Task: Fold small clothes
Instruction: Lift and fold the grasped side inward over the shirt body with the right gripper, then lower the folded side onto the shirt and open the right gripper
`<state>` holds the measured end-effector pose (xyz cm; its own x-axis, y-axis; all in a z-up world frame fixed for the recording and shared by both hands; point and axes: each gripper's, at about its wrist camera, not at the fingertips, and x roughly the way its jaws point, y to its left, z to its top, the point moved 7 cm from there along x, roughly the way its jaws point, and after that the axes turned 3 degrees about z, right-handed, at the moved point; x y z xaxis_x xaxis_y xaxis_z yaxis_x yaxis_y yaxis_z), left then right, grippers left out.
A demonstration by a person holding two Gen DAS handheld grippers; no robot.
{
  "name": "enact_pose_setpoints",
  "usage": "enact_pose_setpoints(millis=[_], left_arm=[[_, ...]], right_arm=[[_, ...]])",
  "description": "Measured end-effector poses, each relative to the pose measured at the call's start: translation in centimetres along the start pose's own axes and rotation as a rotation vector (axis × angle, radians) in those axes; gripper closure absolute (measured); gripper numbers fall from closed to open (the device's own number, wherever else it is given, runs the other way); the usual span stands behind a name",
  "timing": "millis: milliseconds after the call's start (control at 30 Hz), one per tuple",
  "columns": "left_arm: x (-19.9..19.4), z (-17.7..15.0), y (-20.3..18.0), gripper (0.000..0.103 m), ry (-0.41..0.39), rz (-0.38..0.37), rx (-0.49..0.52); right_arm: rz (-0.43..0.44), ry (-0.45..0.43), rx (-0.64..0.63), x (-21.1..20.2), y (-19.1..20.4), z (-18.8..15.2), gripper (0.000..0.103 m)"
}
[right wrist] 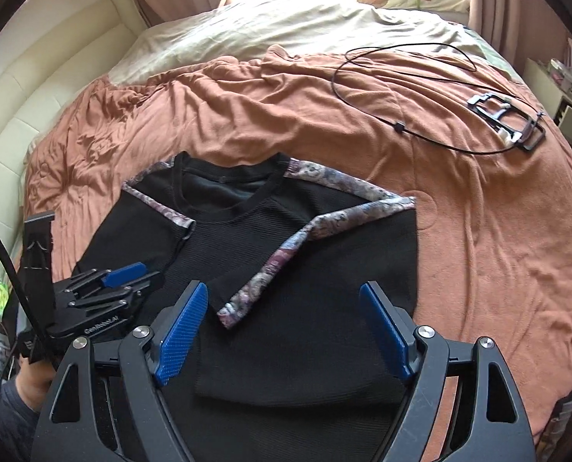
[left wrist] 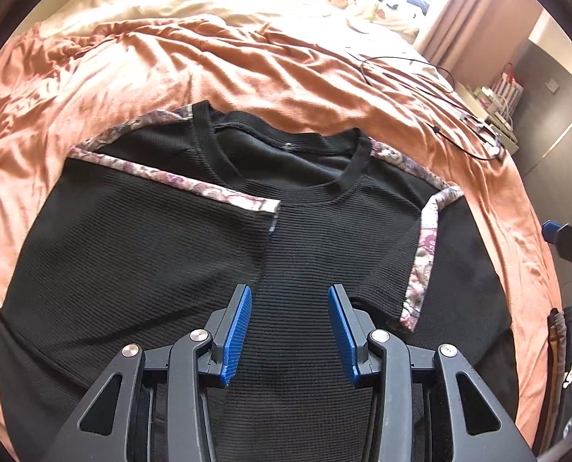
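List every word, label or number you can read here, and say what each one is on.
"GenRobot.AI", partly blurred: white lettering on the black body of the left gripper, seen from the right wrist view.
White mark on the dark bag at the bed's edge: too blurred to read.
Nothing legible on the black shirt.

An orange blanket (right wrist: 286, 115) is lying beyond the fingers; a black cable (right wrist: 401, 57) is lying on it far right.

— What is that black shirt (left wrist: 305, 254) looking like?
— Ribbed matt knit, with smoother floral trim (right wrist: 270, 265). It is lying on a crumpled, soft orange blanket (right wrist: 478, 231).
— The grippers?
— Matt black plastic, ridged blue pads (right wrist: 180, 333), shiny metal pins (left wrist: 380, 334).
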<state>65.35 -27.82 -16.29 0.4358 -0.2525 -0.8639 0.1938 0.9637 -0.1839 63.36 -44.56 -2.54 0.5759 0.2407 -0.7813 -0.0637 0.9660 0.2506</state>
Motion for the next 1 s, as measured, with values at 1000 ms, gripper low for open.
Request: enact_pose_setpoints(millis=[1000], left_arm=[[6.4,-0.9,-8.8,0.034,0.010,0.210,0.386]], right_arm=[[-0.141,0.066,0.144,4.0,-9.2,-10.3,0.049]])
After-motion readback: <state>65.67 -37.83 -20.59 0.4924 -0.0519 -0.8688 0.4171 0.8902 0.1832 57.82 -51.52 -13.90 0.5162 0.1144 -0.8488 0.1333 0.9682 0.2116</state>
